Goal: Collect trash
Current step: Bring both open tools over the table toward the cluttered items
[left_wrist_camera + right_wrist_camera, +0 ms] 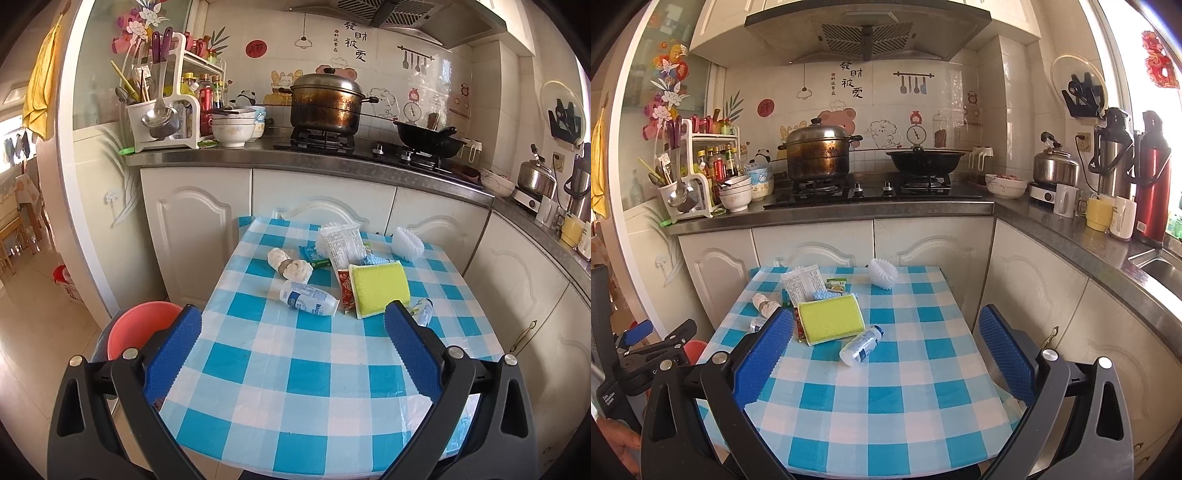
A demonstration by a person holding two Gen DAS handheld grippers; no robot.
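A small table with a blue-and-white checked cloth [295,373] [897,391] carries the litter. Two empty white plastic bottles lie on it, one [309,297] left of centre, the other [423,311] [861,345] further right. Crumpled paper wads [290,266] [765,303], a white packet [341,246] [803,282], a red wrapper [345,290] and a green wrapper [314,256] [836,284] lie near the far side. My left gripper [293,325] hovers open over the near half. My right gripper [886,325] is open too, empty, above the near edge.
A yellow-green sponge [378,288] [831,320] and a white scrub brush [406,244] [883,272] also lie on the table. A red basin [138,326] stands on the floor left of it. White cabinets [325,199] and a counter with stove and pots [818,155] close off the far side.
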